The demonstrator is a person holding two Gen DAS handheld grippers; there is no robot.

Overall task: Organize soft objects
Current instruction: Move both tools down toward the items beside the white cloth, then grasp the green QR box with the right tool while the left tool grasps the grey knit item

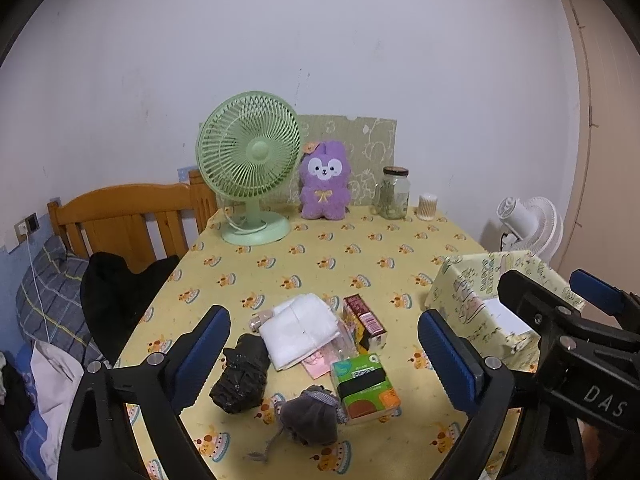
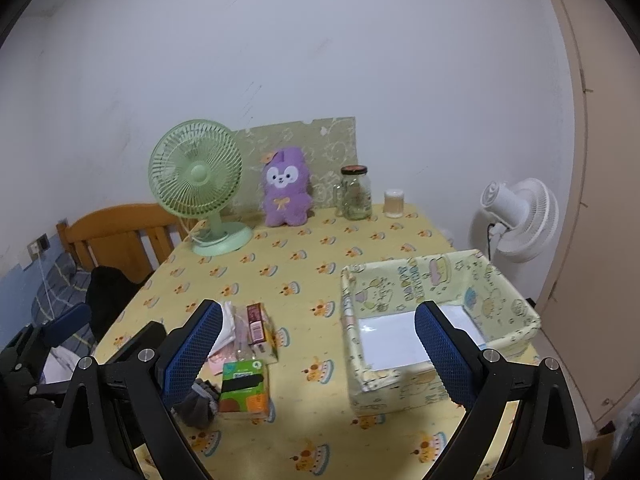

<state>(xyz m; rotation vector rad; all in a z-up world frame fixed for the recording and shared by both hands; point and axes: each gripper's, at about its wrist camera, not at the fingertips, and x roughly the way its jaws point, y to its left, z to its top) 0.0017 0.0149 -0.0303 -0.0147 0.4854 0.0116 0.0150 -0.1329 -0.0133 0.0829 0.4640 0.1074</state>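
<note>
Directly below the left gripper's [image 1: 324,360] wide-spread fingers, white folded towel [image 1: 298,330].

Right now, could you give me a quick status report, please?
Left gripper and right gripper open, empty. Towel and sock on table, bin empty. Nothing in the way.

I can read "DAS" in white letters on the black body of the right gripper [image 1: 596,300], at the lower right of my left wrist view. Print on the green carton [image 1: 365,388] and fabric basket [image 2: 436,296] is too blurred to read.
</note>
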